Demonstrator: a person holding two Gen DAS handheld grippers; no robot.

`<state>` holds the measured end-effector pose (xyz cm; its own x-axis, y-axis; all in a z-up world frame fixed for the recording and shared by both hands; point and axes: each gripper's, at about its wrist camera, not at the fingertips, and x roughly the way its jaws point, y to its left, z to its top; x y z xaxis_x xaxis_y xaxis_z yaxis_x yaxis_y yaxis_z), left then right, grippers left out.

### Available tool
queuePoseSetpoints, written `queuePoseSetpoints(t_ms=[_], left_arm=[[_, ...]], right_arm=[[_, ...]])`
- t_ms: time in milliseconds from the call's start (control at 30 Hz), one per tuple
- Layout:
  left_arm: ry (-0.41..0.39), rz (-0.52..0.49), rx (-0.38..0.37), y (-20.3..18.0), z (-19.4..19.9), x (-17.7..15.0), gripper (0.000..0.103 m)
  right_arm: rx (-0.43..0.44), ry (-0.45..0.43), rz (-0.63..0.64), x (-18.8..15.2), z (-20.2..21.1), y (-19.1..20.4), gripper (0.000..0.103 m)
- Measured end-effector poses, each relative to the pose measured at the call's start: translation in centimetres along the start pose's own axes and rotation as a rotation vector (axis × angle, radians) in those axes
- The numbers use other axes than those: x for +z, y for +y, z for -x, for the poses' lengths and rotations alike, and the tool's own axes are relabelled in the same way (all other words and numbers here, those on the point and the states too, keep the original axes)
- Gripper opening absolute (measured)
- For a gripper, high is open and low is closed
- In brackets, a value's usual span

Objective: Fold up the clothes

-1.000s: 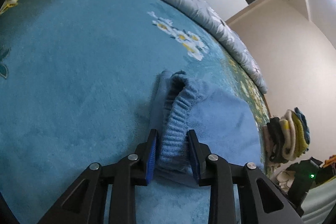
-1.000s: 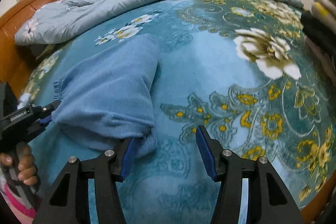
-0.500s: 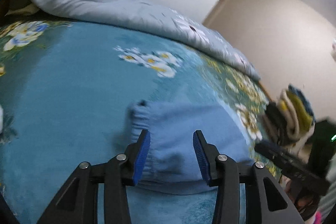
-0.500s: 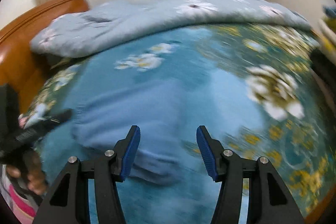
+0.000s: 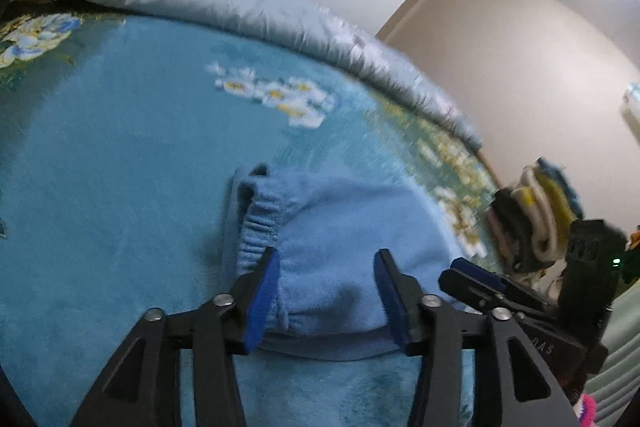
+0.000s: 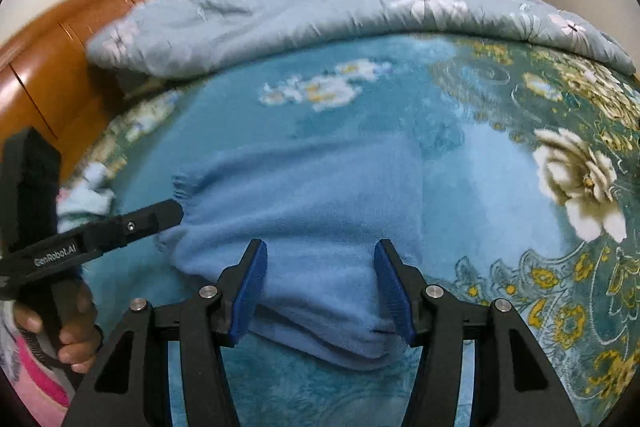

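Presently the folded light-blue garment (image 5: 344,247) lies flat on the teal floral blanket (image 5: 120,167). The left gripper (image 5: 326,301) has just been widening its jaws; the cloth sits between them, unpinched. The right gripper (image 6: 320,291) hangs parted above the garment's near edge, gripping nothing; a grey quilt (image 6: 320,15) lies beyond

The soft, light blue fleece garment (image 6: 312,211) lies folded flat on the bed. Its stretchy gathered band (image 5: 260,223) sits at the 9 o'clock edge.
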<state>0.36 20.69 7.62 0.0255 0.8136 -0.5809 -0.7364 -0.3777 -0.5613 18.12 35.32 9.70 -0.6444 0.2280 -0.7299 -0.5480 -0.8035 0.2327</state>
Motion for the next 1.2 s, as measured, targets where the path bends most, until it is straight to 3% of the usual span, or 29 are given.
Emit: queuePoseSetpoints(t_ms=[67,100,167,233,433,533,600,867,1000,1200], left_arm=[[-0.049,0.016,0.007,0.9,1.2,0.3,0.072],[-0.059,0.032,0.014,1.5,1.4,0.4,0.077],[-0.06,0.079,0.031,2.8,1.3,0.5,0.082],[-0.015,0.133,0.028,4.3,0.2,0.3,0.084],[0.125,0.212,-0.091,5.8,-3.2,-0.6,0.092],[0.126,0.225,-0.163,5.9,-3.5,-0.7,0.103],[0.144,0.214,-0.167,5.8,-3.8,-0.7,0.103],[0.121,0.159,-0.154,5.2,-3.8,-1.3,0.103],[0.113,0.16,-0.155,5.1,-3.6,-1.1,0.103],[0.155,0.236,-0.266,6.0,-4.5,0.1,0.103]], right_arm=[[0.012,-0.051,-0.041,0.1,1.2,-1.0,0.061],[0.017,-0.073,-0.082,-0.1,1.6,-2.0,0.069],[0.027,-0.06,-0.19,-0.6,1.1,-4.1,0.07],[0.036,-0.046,-0.298,-1.1,0.6,-6.3,0.07],[0.238,0.054,-0.493,-2.8,-2.4,-8.6,0.081],[0.318,0.06,-0.518,-2.8,-3.5,-8.4,0.081],[0.372,0.067,-0.528,-2.7,-4.3,-8.1,0.081],[0.443,0.031,-0.541,-3.2,-4.8,-9.1,0.081],[0.43,0.023,-0.532,-3.2,-4.9,-8.9,0.081],[0.421,0.014,-0.549,-2.1,-5.3,-8.5,0.083]])
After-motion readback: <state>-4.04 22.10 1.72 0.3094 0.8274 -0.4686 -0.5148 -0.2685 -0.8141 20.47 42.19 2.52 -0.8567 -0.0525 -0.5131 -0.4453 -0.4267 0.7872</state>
